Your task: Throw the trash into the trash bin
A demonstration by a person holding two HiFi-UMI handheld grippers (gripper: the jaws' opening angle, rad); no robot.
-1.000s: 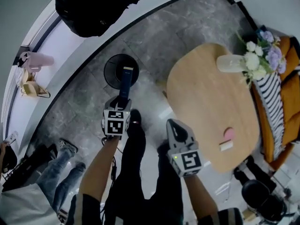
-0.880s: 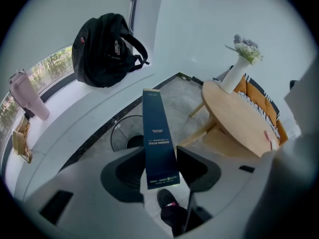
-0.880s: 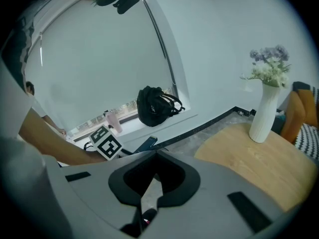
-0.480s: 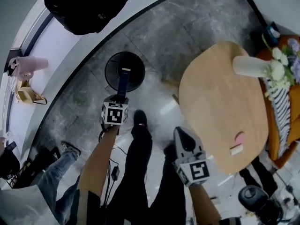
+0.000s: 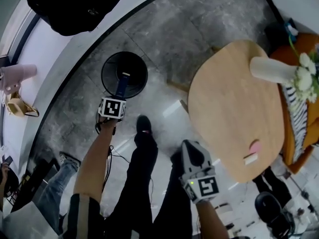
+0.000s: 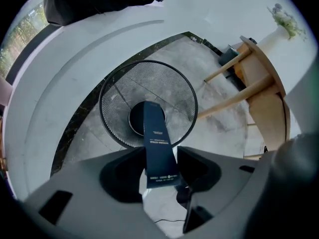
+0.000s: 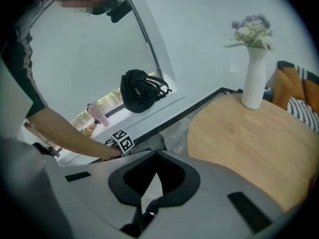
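Over the open mouth of the black mesh trash bin (image 5: pixel 105 72) hangs the trash, a slim dark-blue carton (image 5: pixel 122 82), long axis approx. vertical, far end aimed at the bin's dark base. No contact betw. carton and mesh is visible. Left tool (image 5: pixel 118 94) points down and grasps the carton's near end, one jaw on each broad face; in the left gripper view the printed label sits just beyond the jaws. Right tool (image 5: pixel 192 147) is clenched, jaw tips together w/ nothing betw. them, held to the right of the person's legs, near the wooden bench (image 5: pixel 229 98) and well apart from the bin. On the bench's far end stands a white vase (image 5: pixel 269 69) w/ flowers. A black backpack (image 5: pixel 70 4) lies on the ledge beyond the bin.
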